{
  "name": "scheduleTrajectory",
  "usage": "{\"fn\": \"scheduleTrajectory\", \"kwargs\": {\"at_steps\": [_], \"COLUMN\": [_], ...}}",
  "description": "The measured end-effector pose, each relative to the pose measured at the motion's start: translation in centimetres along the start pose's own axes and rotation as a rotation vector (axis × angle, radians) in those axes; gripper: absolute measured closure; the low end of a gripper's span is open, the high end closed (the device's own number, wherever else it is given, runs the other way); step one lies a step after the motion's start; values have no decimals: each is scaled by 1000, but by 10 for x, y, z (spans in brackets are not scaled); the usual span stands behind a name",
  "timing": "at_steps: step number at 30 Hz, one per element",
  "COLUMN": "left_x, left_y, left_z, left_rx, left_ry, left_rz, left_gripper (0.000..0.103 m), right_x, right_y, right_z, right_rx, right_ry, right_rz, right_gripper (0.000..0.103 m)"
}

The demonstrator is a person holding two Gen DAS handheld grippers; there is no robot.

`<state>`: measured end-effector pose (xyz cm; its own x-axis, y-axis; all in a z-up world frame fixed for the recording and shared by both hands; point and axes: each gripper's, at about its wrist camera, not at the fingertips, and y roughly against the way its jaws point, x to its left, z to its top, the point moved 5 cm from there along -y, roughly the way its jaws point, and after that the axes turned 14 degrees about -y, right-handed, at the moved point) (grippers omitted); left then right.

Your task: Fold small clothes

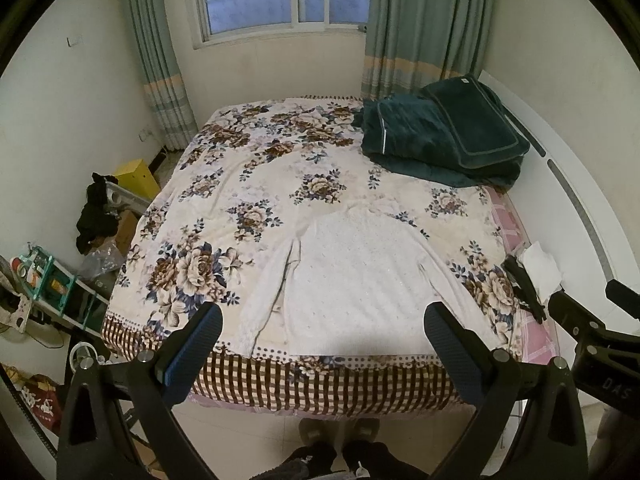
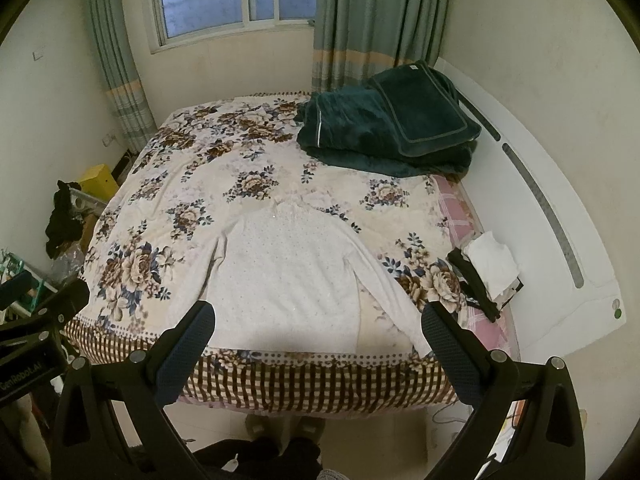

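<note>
A white knitted sweater [image 1: 360,276] lies spread flat on the floral bedspread [image 1: 248,184], hem toward the near bed edge, both sleeves lying along its sides. It also shows in the right wrist view [image 2: 288,280]. My left gripper [image 1: 323,320] is open and empty, held in the air above the near edge of the bed, in front of the sweater's hem. My right gripper [image 2: 318,318] is open and empty too, at about the same height, to the right of the left one. Neither touches the sweater.
A folded dark green blanket and pillow [image 1: 444,136] lie at the bed's far right corner. White and black small clothes [image 2: 486,268] sit at the bed's right edge by the white headboard [image 2: 560,240]. Clutter and a yellow box [image 1: 138,178] stand on the floor to the left.
</note>
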<state>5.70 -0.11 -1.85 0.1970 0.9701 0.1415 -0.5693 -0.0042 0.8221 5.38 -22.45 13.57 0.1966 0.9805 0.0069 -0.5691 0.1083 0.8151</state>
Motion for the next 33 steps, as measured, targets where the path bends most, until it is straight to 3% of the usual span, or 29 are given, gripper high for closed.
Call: {"fn": "scheduleTrajectory", "kwargs": {"at_steps": [6, 10, 12, 18, 24, 28, 33], "left_x": [5, 8, 4, -22, -64, -94, -133], "left_y": [-36, -84, -118, -206, -316, -390, -472], "left_z": [1, -4, 0, -3, -17, -35, -49], "left_rx": [-25, -26, -23, 20, 159, 254, 309], "left_ry": [-19, -30, -25, -49, -87, -98, -151], "left_rz": [28, 62, 75, 147, 229, 222, 217], "left_gripper": [0, 0, 0, 0, 0, 0, 0], "right_x": [-9, -58, -98, -247, -410, -473, -497], "right_y": [-38, -95, -131, -250, -397, -497, -598], "right_z": [12, 10, -1, -39, -106, -153, -204], "right_rx": [36, 48, 69, 194, 340, 412, 530], "right_ry": [-121, -233, -316, -614, -927, -985, -1069], "right_rz": [-4, -93, -166, -273, -258, -300, -280], "right_gripper": [0, 0, 0, 0, 4, 8, 9]}}
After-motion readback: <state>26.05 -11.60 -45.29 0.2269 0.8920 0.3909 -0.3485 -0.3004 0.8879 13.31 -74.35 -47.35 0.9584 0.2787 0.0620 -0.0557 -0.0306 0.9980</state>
